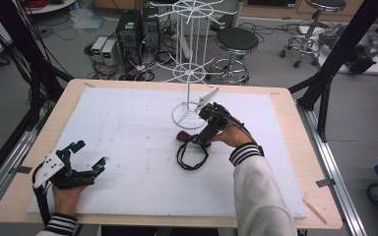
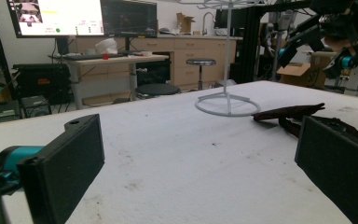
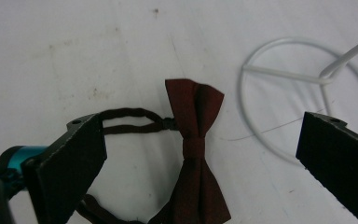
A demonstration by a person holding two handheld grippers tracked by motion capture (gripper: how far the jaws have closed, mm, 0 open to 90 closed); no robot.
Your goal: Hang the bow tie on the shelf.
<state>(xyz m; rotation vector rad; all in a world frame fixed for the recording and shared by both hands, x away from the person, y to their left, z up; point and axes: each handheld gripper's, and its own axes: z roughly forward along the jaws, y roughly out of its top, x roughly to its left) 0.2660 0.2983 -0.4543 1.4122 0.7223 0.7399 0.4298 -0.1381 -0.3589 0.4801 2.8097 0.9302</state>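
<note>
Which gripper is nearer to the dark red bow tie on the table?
Right. The right gripper hovers open directly over the bow tie; the left gripper is open far away near the table's left front.

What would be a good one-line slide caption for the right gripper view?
Open right gripper poised over a dark red bow tie with its black strap, beside the white wire stand's ring base.

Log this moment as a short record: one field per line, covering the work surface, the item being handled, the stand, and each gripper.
surface: white sheet covering a wooden table
item: dark red bow tie with a black strap loop, lying flat
stand: white wire rack, ring base beside the bow tie
right gripper: jaws open, poised over the bow tie, not touching it
left gripper: jaws open, holding nothing, low over the sheet, apart from the bow tie
</note>
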